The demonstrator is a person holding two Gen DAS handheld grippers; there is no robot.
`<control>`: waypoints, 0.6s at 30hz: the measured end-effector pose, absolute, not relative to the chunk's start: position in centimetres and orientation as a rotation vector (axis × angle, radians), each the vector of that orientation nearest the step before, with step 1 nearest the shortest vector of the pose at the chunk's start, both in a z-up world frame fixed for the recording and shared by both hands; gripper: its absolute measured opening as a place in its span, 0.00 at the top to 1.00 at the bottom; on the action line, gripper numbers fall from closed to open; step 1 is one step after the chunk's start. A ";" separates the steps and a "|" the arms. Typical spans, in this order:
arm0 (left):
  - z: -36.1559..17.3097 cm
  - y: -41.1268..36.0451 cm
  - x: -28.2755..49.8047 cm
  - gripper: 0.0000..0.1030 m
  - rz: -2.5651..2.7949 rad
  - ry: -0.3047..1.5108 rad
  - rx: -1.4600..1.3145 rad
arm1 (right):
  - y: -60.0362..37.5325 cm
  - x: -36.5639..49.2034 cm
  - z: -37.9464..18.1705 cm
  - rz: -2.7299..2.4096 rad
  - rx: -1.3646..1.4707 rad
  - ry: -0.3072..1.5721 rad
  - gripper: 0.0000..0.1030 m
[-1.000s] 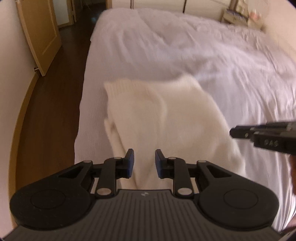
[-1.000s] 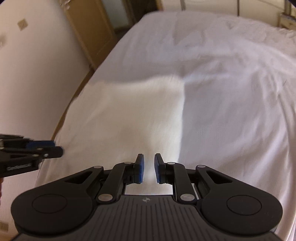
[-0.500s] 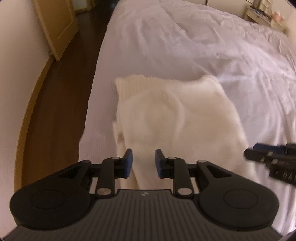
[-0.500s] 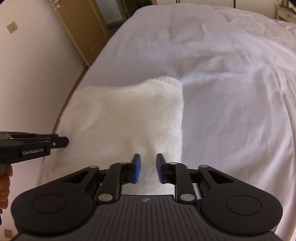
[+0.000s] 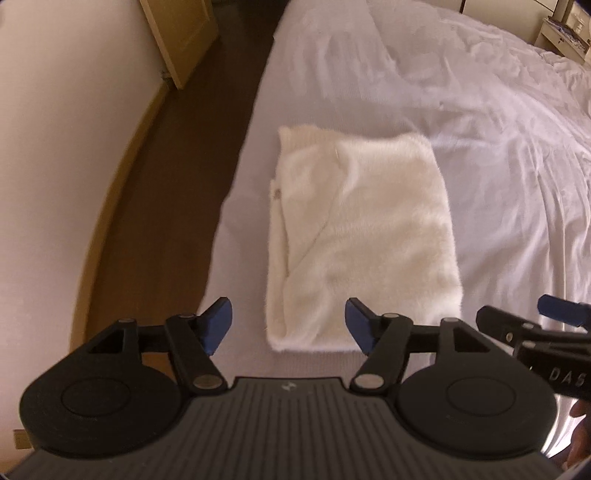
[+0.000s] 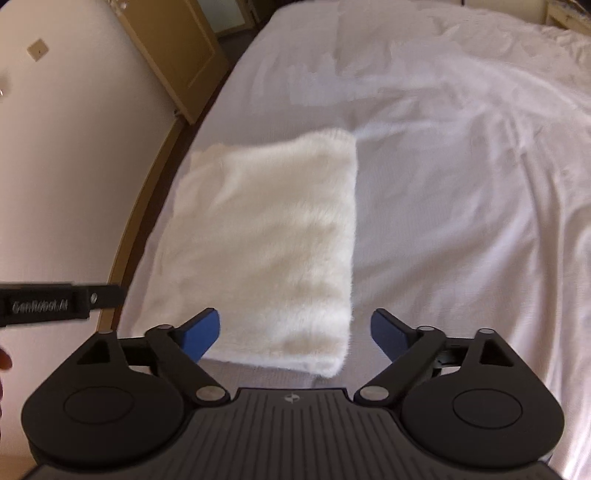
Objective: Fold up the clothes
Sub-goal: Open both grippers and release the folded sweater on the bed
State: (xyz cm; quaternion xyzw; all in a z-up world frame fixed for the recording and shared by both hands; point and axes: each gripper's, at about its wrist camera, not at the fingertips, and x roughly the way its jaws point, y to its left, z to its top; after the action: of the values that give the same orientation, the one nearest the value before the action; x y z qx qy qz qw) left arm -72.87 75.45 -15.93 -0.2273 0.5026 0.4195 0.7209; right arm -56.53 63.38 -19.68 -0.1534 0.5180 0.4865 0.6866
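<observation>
A white fluffy garment (image 5: 362,236) lies folded into a flat rectangle near the left edge of the bed; it also shows in the right wrist view (image 6: 258,254). My left gripper (image 5: 288,325) is open and empty, held above the garment's near edge. My right gripper (image 6: 295,334) is open and empty, also above the near edge, toward its right corner. Each gripper shows at the side of the other's view: the right one (image 5: 546,328) and the left one (image 6: 59,302).
The bed (image 6: 461,166) has a wrinkled white cover. Dark wood floor (image 5: 166,177) and a pale wall (image 5: 55,147) run along the bed's left side. A wooden door (image 5: 181,33) stands at the back left. A nightstand (image 5: 565,29) is at the far right.
Both grippers have opened from nearly shut. Both have pulled back and up from the garment, which now lies still and folded.
</observation>
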 end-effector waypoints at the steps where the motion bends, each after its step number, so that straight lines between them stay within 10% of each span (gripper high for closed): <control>1: -15.0 74.9 -73.0 0.32 0.931 1.102 -0.495 | 62.9 -56.6 -18.8 1.087 -0.333 1.153 0.08; 18: -8.8 69.1 -74.7 0.23 0.932 1.035 -0.469 | 58.5 -58.7 -11.5 1.128 -0.328 1.075 0.02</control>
State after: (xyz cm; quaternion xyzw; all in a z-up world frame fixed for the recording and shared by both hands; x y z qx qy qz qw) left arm -74.71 69.12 -8.83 -0.2138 0.4722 0.4253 0.7419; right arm -58.74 58.48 -11.51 -0.1471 0.4824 0.5062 0.6996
